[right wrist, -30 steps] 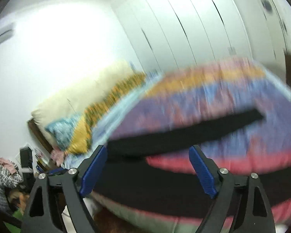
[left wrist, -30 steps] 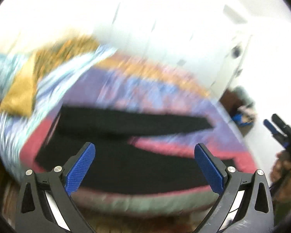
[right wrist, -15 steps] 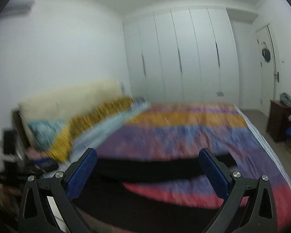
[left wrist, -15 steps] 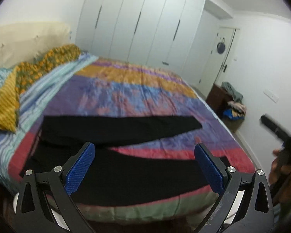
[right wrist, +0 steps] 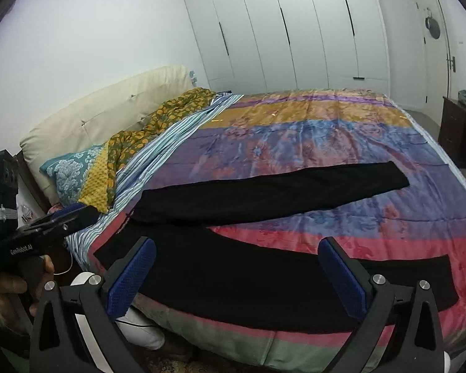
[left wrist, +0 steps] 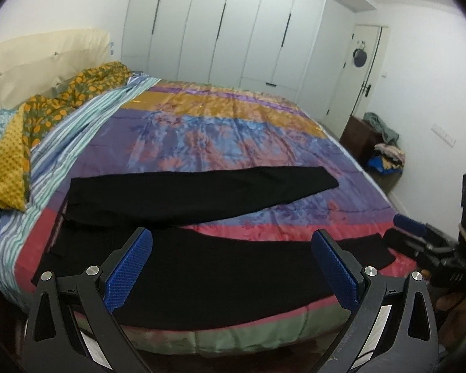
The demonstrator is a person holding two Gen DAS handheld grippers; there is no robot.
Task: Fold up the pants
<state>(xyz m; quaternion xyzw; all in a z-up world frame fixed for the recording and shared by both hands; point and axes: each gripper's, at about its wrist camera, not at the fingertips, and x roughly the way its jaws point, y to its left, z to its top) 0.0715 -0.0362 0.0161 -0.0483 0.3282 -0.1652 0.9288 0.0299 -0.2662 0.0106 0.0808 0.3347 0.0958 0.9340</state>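
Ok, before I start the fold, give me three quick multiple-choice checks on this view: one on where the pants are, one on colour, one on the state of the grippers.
1. Where do the pants lie?
A. Hung on the wardrobe door
B. Spread on the bed, along its near edge
C. On the floor by the door

2. What colour are the pants?
A. Black
B. White
C. Yellow

3. How do the left gripper and right gripper stand?
A. Both shut on the pants
B. Left shut, right open
C. Both open, holding nothing

Answers:
1 B: the pants lie flat on the striped bedspread, both legs spread apart towards the right.
2 A: the cloth is plain black against the coloured bands.
3 C: in each wrist view the blue pads stand wide apart above the cloth; the right gripper's jaws have just been opening, nothing between them.
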